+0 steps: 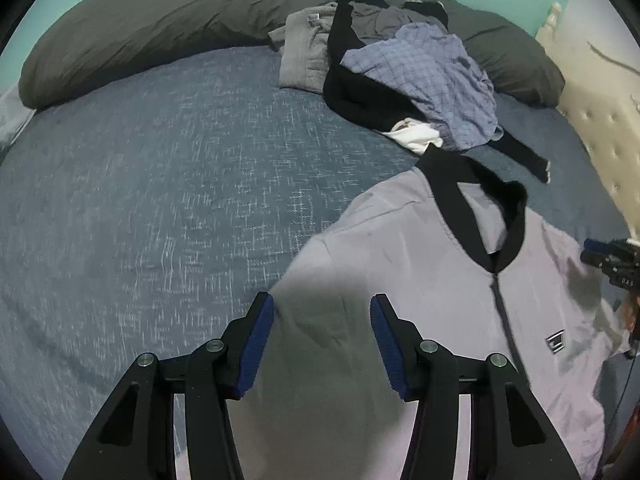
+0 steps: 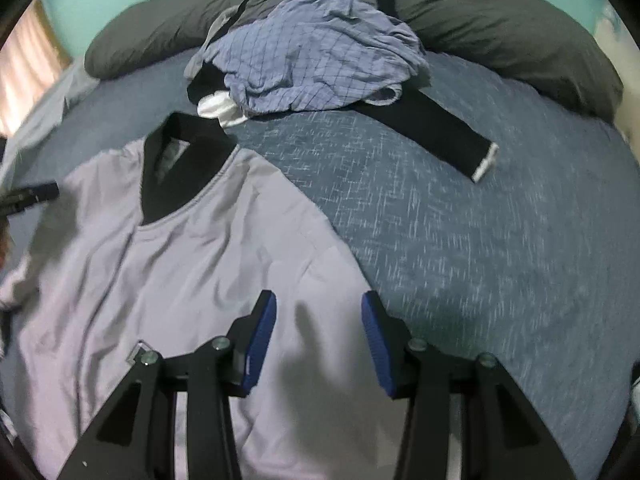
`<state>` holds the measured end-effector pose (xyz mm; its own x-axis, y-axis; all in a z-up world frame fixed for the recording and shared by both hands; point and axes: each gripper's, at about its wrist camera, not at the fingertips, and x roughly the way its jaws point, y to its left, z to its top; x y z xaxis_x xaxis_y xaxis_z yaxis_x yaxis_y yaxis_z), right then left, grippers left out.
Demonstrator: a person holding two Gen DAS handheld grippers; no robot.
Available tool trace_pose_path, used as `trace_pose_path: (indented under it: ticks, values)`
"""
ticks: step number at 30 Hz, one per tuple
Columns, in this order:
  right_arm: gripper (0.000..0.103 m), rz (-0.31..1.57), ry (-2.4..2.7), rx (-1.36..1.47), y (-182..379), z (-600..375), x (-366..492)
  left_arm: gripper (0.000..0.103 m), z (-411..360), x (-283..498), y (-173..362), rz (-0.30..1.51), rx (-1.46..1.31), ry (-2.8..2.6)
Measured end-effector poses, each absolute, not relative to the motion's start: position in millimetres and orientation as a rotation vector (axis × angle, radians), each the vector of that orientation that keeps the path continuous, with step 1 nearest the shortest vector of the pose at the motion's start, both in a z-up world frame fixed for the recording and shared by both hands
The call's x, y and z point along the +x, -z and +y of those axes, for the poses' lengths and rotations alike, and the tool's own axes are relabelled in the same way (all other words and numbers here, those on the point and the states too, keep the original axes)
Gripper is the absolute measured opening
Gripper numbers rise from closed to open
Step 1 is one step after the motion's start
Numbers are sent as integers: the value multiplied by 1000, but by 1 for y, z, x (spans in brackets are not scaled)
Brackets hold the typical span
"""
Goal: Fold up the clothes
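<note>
The grey jacket (image 2: 168,264) lies spread front-up on the bed (image 1: 140,200), black collar (image 2: 180,168) toward the pillows (image 1: 160,20), laid flat, it seems, so its sides can be folded inward; the unfolded pile of clothes (image 2: 316,64) waits beyond it, near the pillows, well apart from both tools. The left gripper (image 1: 322,344) hangs over the jacket's one side edge, released, nothing between its blue pads; the right gripper (image 2: 319,340) hangs over the opposite side, likewise released and empty, fabric beneath it but not pinched; each looks placed to take its own edge.
</note>
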<state>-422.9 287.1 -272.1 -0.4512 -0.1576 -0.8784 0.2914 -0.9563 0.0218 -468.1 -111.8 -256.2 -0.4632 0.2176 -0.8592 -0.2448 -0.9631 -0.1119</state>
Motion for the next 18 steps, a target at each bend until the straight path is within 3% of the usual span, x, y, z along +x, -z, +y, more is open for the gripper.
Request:
trace_pose_path:
  ticks: [7, 12, 14, 17, 18]
  values:
    - [43, 505, 2421, 1453, 294, 261, -439, 54, -109, -481, 272, 144, -1454, -2471]
    - [18, 592, 2386, 1469, 307, 257, -447, 54, -109, -485, 278, 159, -1447, -2466]
    - [13, 612, 2377, 1463, 310, 256, -448, 53, -108, -486, 279, 172, -1437, -2467]
    - [7, 632, 2375, 1447, 312, 257, -448, 34, -107, -487, 278, 181, -1423, -2468]
    - [6, 641, 2384, 1438, 311, 257, -449, 23, -107, -488, 279, 185, -1423, -2466]
